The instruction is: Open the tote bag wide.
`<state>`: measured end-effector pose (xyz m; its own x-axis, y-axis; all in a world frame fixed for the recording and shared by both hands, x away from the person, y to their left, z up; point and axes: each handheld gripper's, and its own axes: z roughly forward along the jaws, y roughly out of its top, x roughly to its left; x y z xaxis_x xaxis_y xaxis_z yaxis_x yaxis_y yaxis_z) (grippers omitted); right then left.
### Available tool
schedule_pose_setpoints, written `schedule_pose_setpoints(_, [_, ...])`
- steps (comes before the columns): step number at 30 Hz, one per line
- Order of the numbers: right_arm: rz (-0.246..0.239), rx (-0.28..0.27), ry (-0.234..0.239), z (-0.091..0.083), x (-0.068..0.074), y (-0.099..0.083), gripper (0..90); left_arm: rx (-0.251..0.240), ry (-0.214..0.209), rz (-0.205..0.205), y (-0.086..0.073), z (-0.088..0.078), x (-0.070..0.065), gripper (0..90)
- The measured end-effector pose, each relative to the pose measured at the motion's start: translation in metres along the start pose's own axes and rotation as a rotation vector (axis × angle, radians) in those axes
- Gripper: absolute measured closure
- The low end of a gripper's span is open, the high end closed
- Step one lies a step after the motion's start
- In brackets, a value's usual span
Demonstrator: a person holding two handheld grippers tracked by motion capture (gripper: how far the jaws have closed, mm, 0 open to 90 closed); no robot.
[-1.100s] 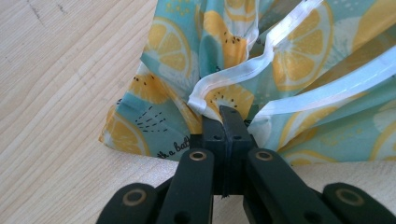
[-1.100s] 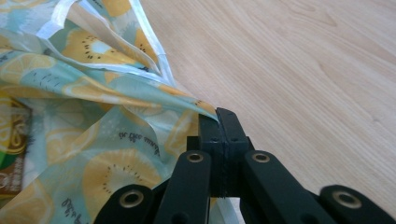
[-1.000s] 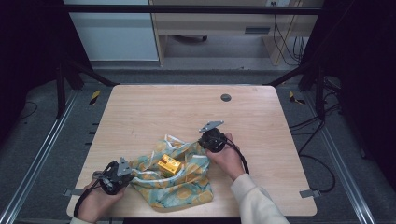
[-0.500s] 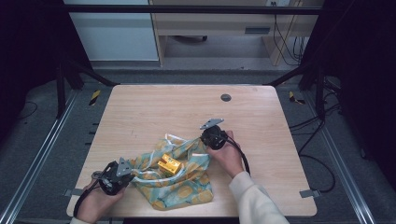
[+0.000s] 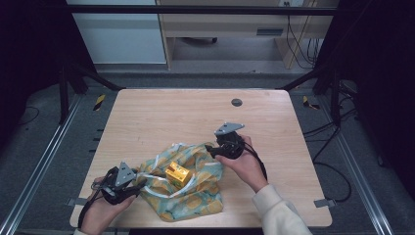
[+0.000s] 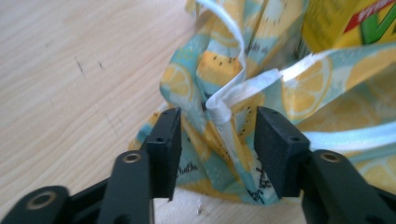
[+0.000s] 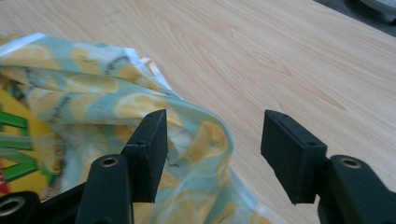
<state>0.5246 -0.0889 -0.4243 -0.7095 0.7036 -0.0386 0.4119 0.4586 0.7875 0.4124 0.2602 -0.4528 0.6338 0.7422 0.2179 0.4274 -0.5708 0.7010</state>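
near the table's (image 5: pixel 161 112) front left corner, the left gripper (image 5: pixel 138 185) sat at the left edge of a lemon-print drawstring bag (image 5: pixel 195 196). its jaws had just been opening and stood about half apart, with the bag's gathered fabric and white drawstring (image 6: pixel 224 105) between them, the pads not pressing on it. a yellow carton (image 5: pixel 177 173) lay in the bag's open mouth. at the bag's right edge, the right gripper (image 5: pixel 209 148) had also just been opening; its jaws stood apart over a fold of cloth, gripping nothing.
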Motion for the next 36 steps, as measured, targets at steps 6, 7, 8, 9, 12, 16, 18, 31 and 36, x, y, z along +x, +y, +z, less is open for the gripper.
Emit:
schedule_pose_setpoints(6, [-0.029,-0.015,0.034,-0.013,0.016,0.001,44.1,-0.104,0.022,-0.038,0.011,-0.015,-0.001,44.8])
schedule_pose_setpoints(7, [-0.033,-0.015,0.040,-0.014,0.018,0.000,44.7,-0.114,0.021,-0.038,0.013,-0.017,-0.001,44.6])
schedule_pose_setpoints(8, [-0.032,-0.013,0.044,-0.015,0.020,0.000,44.8,-0.128,0.014,-0.040,0.015,-0.020,-0.001,44.4])
schedule_pose_setpoints(9, [-0.037,-0.014,0.050,-0.016,0.022,-0.001,45.0,-0.142,0.008,-0.050,0.017,-0.021,-0.002,44.2])
schedule_pose_setpoints(12, [-0.040,-0.001,0.066,-0.016,0.026,-0.005,45.1,-0.161,-0.006,-0.060,0.023,-0.022,-0.003,43.2])
schedule_pose_setpoints(16, [-0.048,0.014,0.088,-0.018,0.032,-0.012,43.5,-0.125,0.020,-0.052,0.036,-0.016,0.001,43.5])
schedule_pose_setpoints(18, [-0.060,0.028,0.097,-0.018,0.035,-0.015,42.2,-0.113,0.019,-0.064,0.044,-0.009,0.006,43.4])
schedule_pose_setpoints(31, [-0.074,0.089,0.126,-0.021,0.053,-0.045,35.4,0.045,-0.029,-0.043,0.044,0.038,0.006,54.0])
schedule_pose_setpoints(36, [-0.075,0.087,0.130,-0.027,0.059,-0.057,32.5,0.055,-0.043,-0.038,0.027,0.030,0.002,58.5])
